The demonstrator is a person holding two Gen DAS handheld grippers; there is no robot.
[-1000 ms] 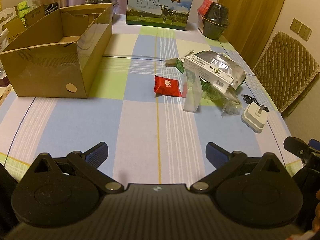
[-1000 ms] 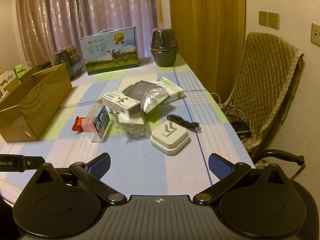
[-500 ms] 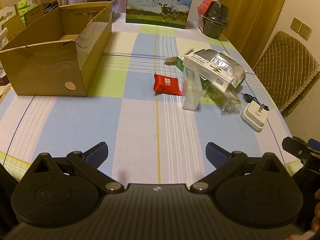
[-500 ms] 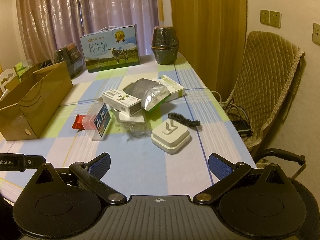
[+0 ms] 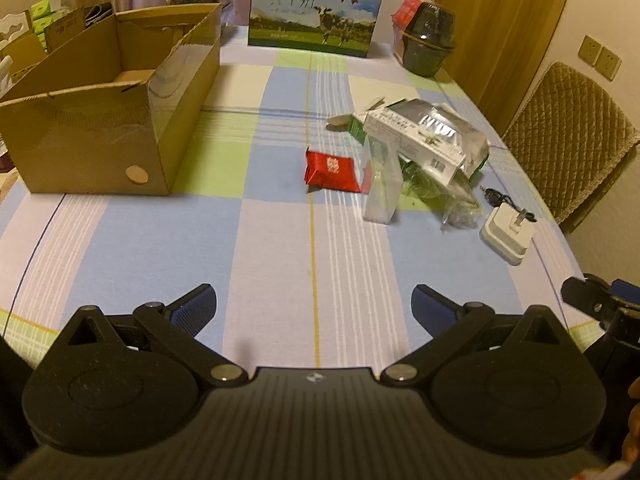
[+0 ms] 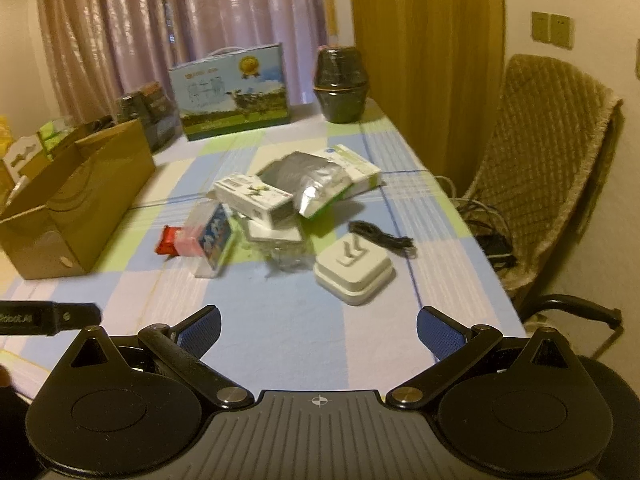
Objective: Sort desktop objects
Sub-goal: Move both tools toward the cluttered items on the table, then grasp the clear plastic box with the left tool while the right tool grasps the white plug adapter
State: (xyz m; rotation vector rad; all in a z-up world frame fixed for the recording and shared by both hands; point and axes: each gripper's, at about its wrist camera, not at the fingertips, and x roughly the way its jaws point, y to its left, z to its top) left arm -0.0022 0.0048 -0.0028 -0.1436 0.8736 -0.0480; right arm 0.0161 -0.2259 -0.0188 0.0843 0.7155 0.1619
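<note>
A long table [image 5: 280, 248] covered in a blue, green and white checked cloth fills both wrist views. At its far left stands an open cardboard box [image 5: 108, 128], top flaps up, nothing visible inside from here. At the far end a milk carton case [image 5: 316, 8] printed with a cow stands upright, with a dark pot [image 5: 430, 40] to its right. Off the table's right edge is a chair [image 6: 552, 160] draped in a quilted tan cover. The things to sort lie in a loose cluster right of the table's centre: a silver foil bag [image 6: 308, 178] lying over a white and green box [image 6: 356, 172], a long white carton [image 6: 256, 200] leaning against the bag, a clear packet [image 5: 382, 188] standing upright just near of it, and a red packet [image 5: 330, 170] flat on the cloth at the cluster's left. Nearest and rightmost sits a white charger [image 6: 352, 270], prongs up, with a black cable [image 6: 380, 238] just beyond it. The left gripper [image 5: 314, 308] hovers above the near edge, fingers spread wide and empty. The right gripper [image 6: 318, 326] hovers beside it to the right, also spread wide, holding nothing.
</note>
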